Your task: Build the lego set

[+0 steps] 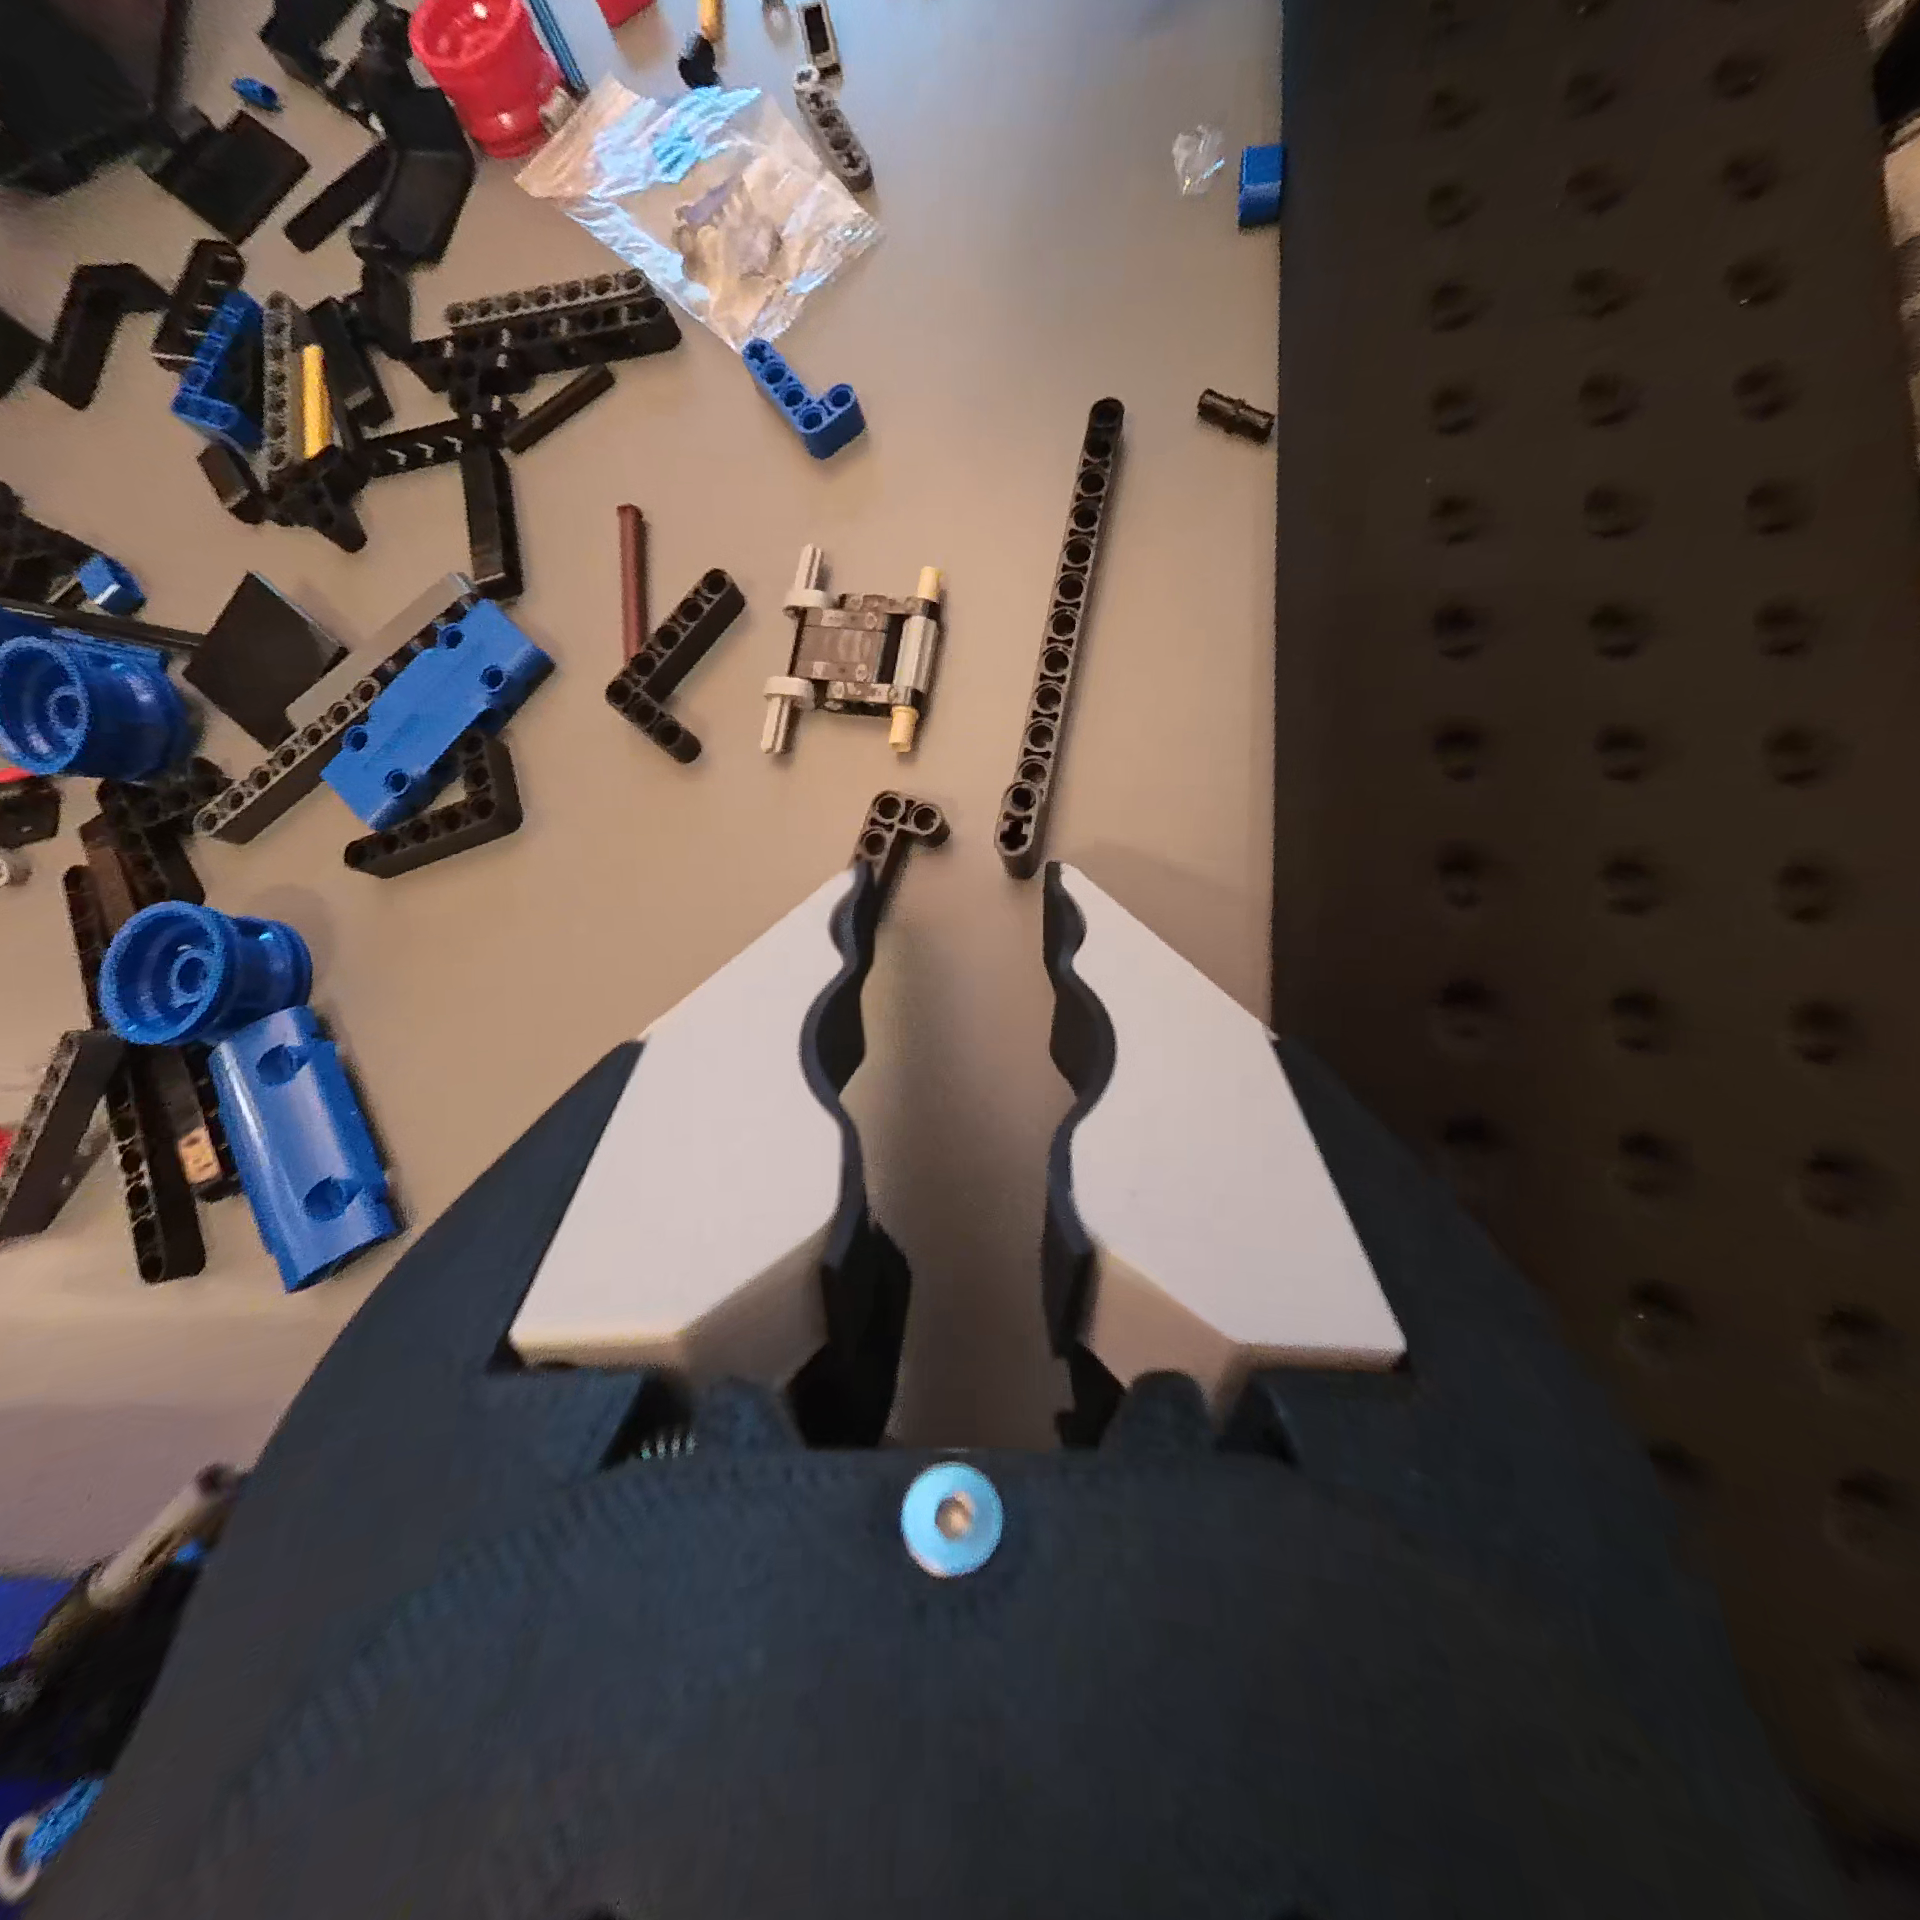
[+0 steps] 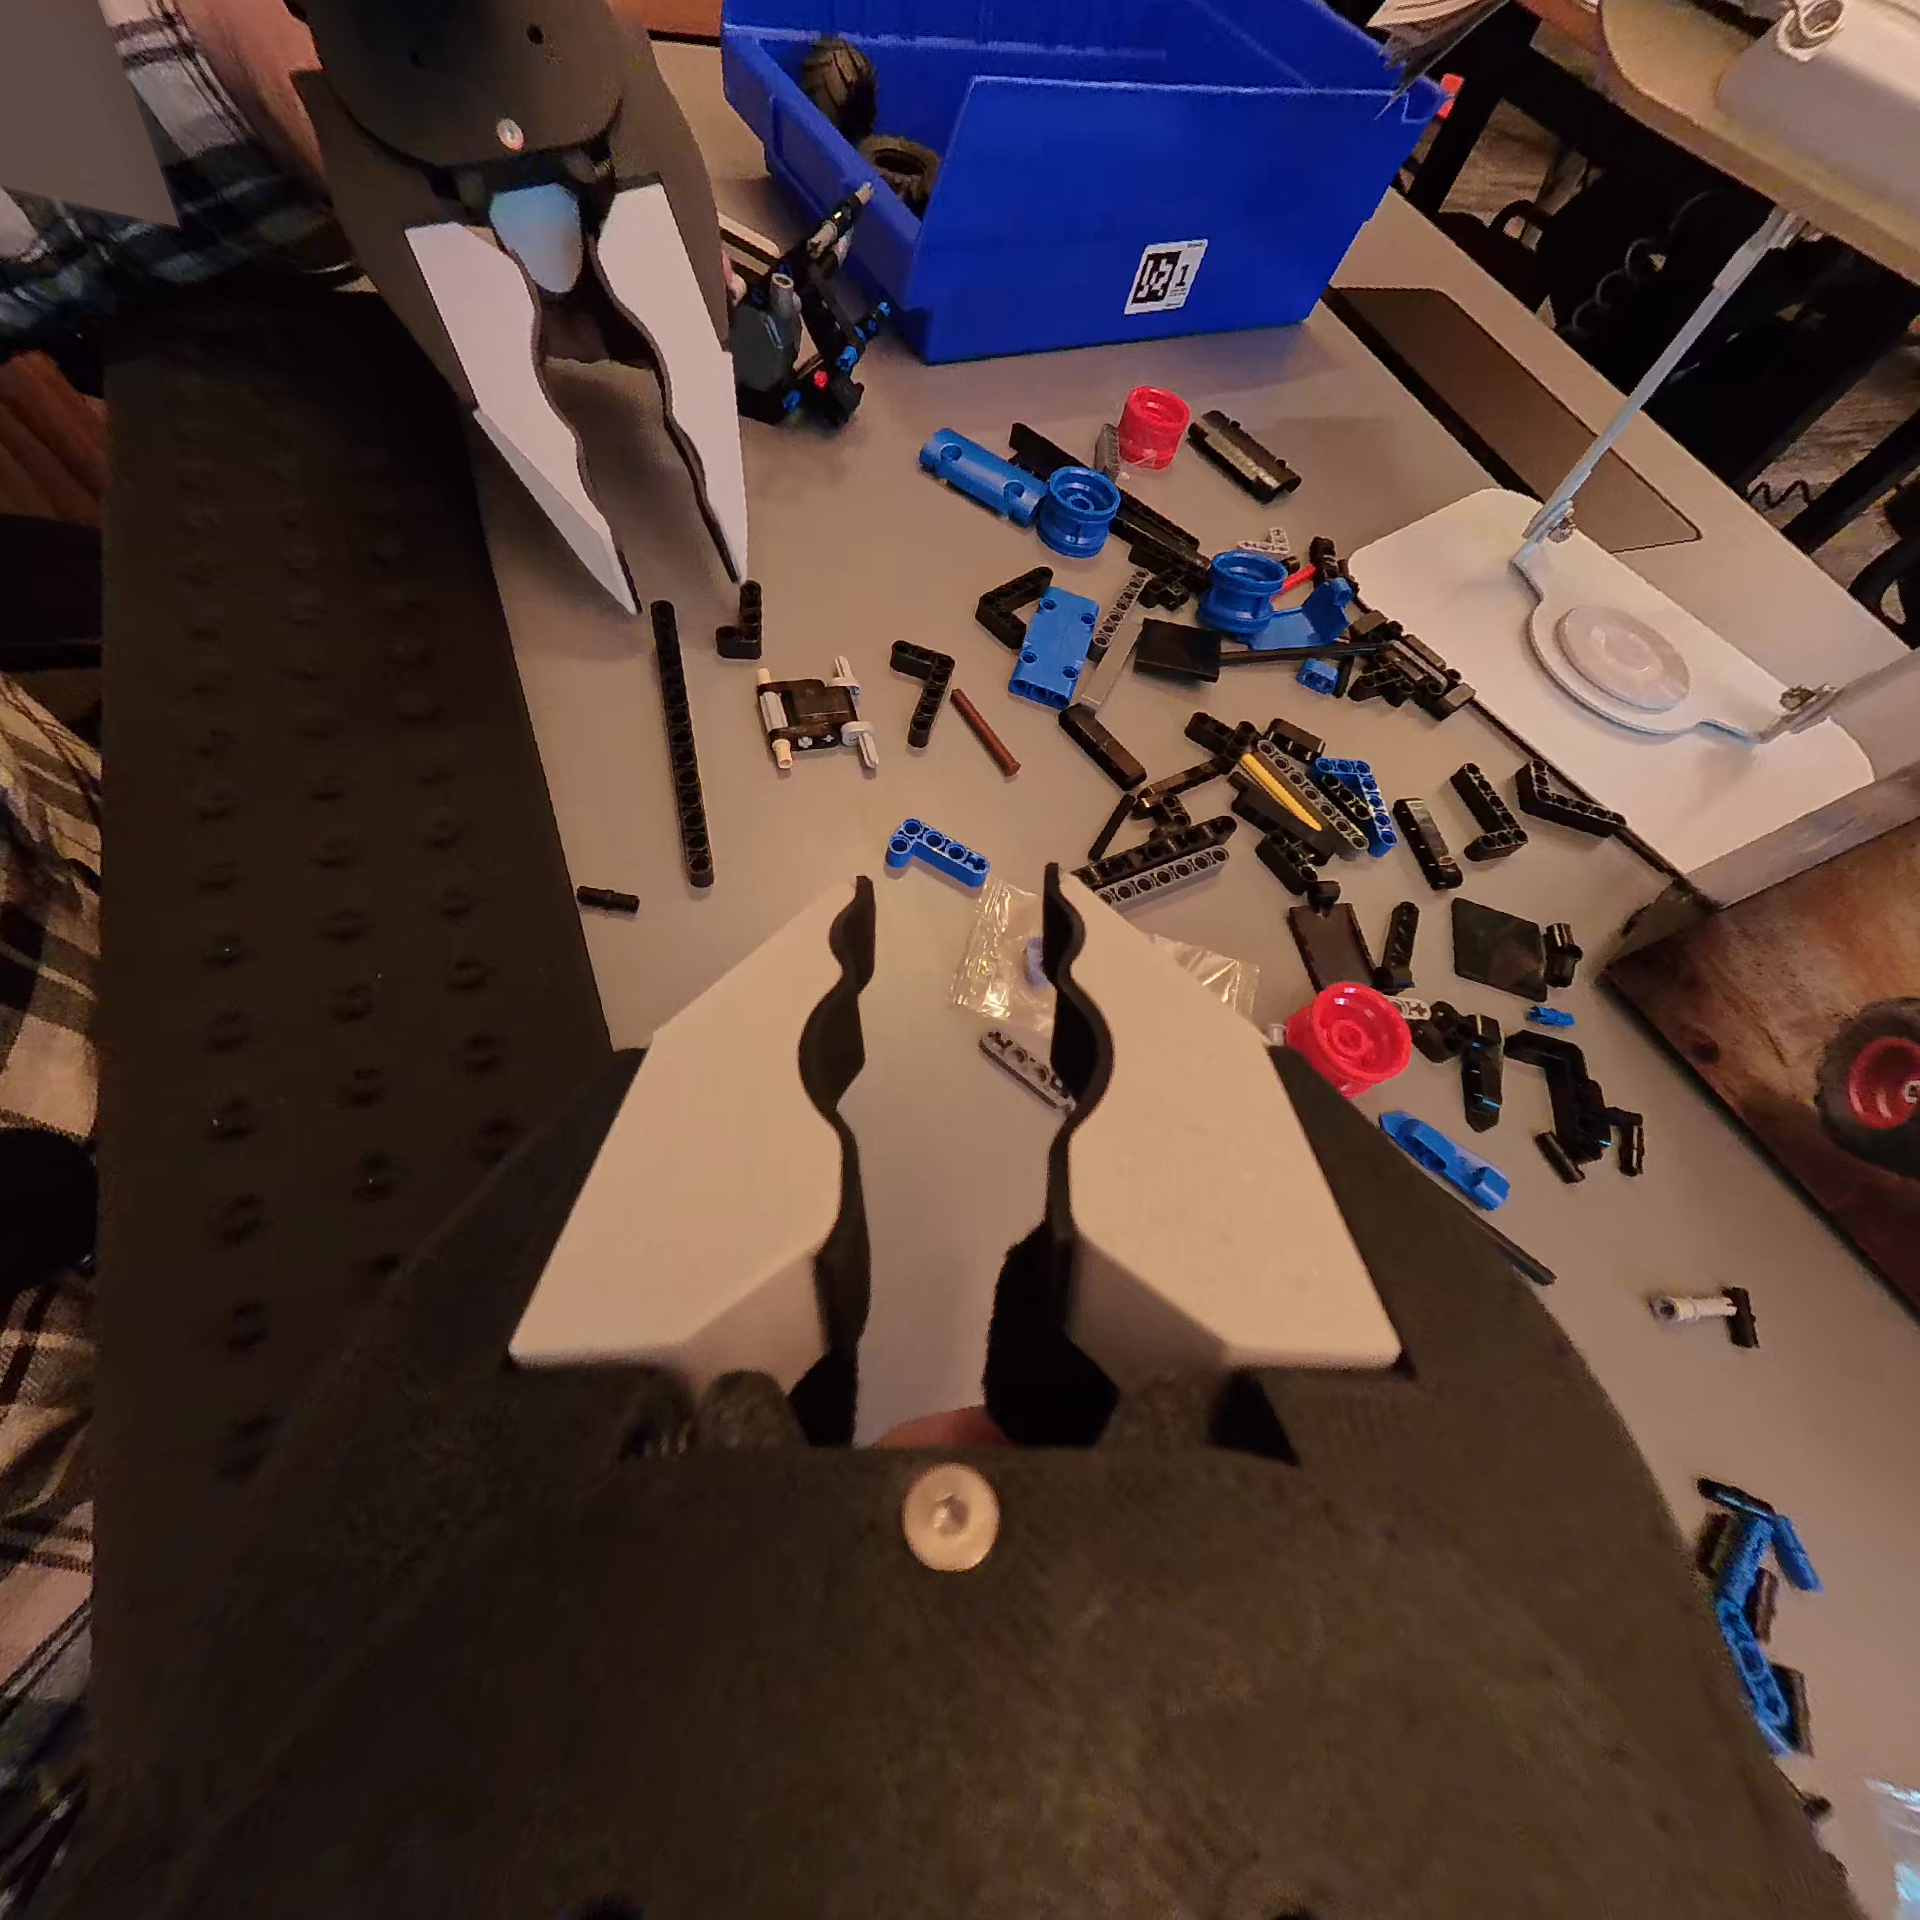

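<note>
Left gripper (image 1: 961,873) jaws apart, empty, tips poised over small black L-beam (image 1: 902,821) beside long black beam (image 1: 1065,634), likely lining up pick. Right gripper (image 2: 961,883) also parted, empty, hovering above clear bag (image 2: 997,961). Small grey-black subassembly (image 1: 854,649) set apart centre-table, loose pieces (image 2: 1278,790) scattered right; blue bin (image 2: 1091,177) far.

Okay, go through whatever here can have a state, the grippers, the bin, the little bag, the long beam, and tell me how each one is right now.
left gripper: open, empty, tips just above a small black L-piece.
right gripper: open, empty, above the table.
blue bin: open-topped, black tyres inside.
plastic bag: lying flat, small parts inside; whether it is sealed cannot be told.
long black beam: lying flat, loose, joined to nothing.
grey-and-black sub-assembly: partly built, lying alone.
</note>
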